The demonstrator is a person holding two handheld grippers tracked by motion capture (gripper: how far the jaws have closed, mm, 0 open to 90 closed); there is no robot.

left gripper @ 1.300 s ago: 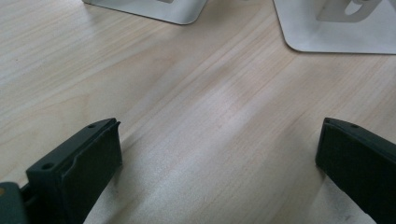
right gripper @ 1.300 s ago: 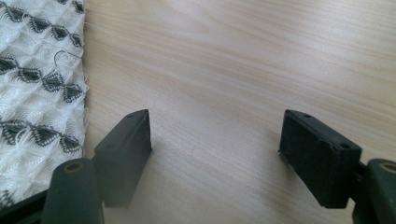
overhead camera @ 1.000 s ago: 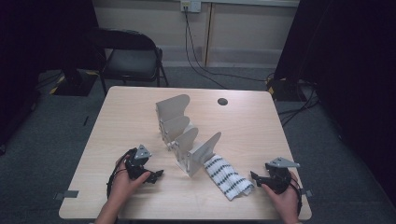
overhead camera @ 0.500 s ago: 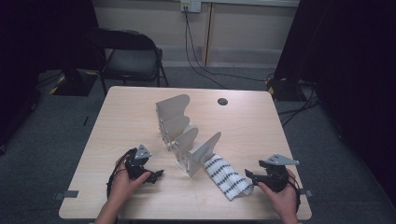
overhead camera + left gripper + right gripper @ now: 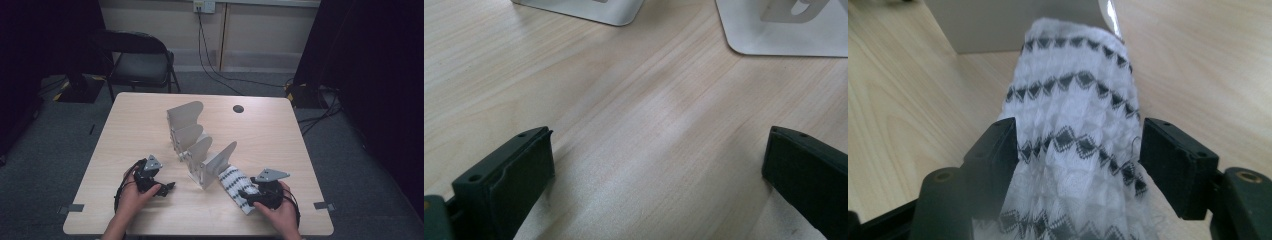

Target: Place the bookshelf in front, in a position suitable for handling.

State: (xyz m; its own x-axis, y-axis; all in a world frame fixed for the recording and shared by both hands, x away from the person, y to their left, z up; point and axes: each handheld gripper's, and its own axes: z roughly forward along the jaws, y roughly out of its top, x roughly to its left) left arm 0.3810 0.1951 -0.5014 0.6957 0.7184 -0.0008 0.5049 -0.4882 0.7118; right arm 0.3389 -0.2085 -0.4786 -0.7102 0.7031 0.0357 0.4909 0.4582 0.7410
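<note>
The right tongs (image 5: 1075, 150) straddle a white sock (image 5: 1075, 145) patterned with rows of dark diamonds. Their jaws have just been closing, and the sock lies between them: the left jaw touches the fabric's edge, while the right jaw sits just beside it, so the tongs are open around the sock and not yet clamped. In the high view the right tongs (image 5: 248, 193) sit near the desk's (image 5: 135, 120) front edge, toward its right corner, with the sock (image 5: 235, 182) stretching from them toward a white metal rack (image 5: 197, 145) of upright curved dividers. The sock's far end lies against the rack's base.

The left tongs (image 5: 656, 165) are open wide, with bare wood between the jaws. In the high view the left tongs (image 5: 167, 187) rest near the front edge, left of the rack and well apart from the sock.

A small dark round spot (image 5: 238, 108) marks the desk near its far edge.
</note>
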